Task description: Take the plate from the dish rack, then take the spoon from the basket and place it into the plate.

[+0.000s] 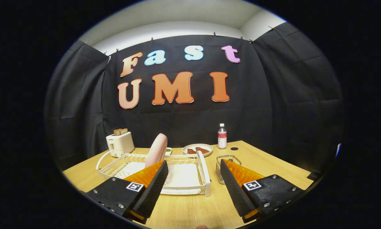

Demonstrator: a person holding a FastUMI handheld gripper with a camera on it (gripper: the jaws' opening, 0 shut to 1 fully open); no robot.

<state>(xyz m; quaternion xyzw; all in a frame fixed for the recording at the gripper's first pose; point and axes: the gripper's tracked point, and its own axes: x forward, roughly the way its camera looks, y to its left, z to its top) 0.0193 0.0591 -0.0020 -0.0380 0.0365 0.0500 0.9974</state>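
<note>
A pink plate stands on edge in the white dish rack, just beyond my left fingertip. To the rack's right sits a small wire basket, partly hidden behind my right finger; I cannot make out the spoon in it. My gripper hovers over the near part of the wooden table, open wide, with nothing between its orange-and-black fingers.
Behind the rack stand a white toaster with bread in it, a plate of food, a small bottle and a dark round cap. Black cloth walls close the table's far and side edges.
</note>
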